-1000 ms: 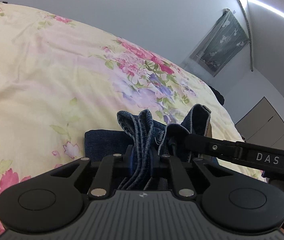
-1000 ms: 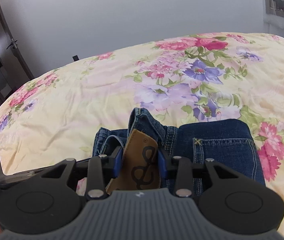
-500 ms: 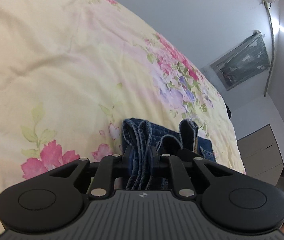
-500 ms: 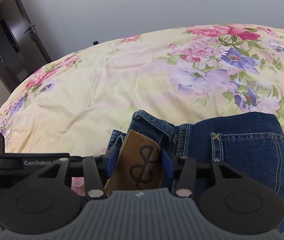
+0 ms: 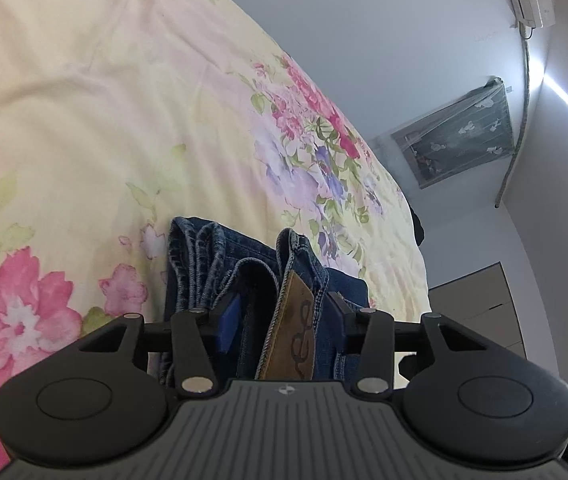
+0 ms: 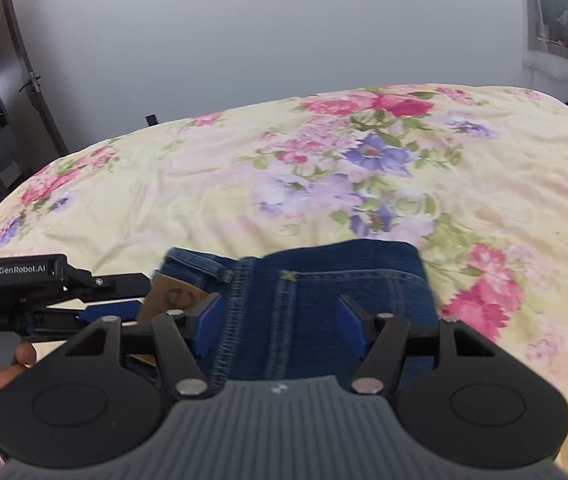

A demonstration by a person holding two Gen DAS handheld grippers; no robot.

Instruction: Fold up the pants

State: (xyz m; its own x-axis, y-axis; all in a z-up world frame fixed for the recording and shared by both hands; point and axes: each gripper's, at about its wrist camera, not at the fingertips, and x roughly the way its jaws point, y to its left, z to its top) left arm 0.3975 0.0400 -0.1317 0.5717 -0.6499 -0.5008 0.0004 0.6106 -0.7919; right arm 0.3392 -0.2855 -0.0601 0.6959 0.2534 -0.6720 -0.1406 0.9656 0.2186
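Observation:
The folded blue jeans (image 6: 340,280) lie on the floral bedspread (image 6: 244,184), with the brown leather waist patch (image 5: 298,340) at their near left edge. My left gripper (image 5: 280,320) is open, its blue pads standing on either side of the waistband folds (image 5: 200,256) and the patch. My right gripper (image 6: 280,316) is open over the back pocket, jaws wide apart and holding nothing. The left gripper also shows in the right wrist view (image 6: 84,300), at the jeans' left edge beside the patch.
The bedspread (image 5: 84,120) stretches far ahead and to both sides. A dark door (image 6: 8,120) stands at the far left, a covered picture (image 5: 456,132) hangs on the wall, and a cabinet (image 5: 480,308) stands at the right.
Both grippers have opened and let go of the jeans' waistband. The jeans now rest folded on the bed, and the right gripper has shifted right over the back pocket.

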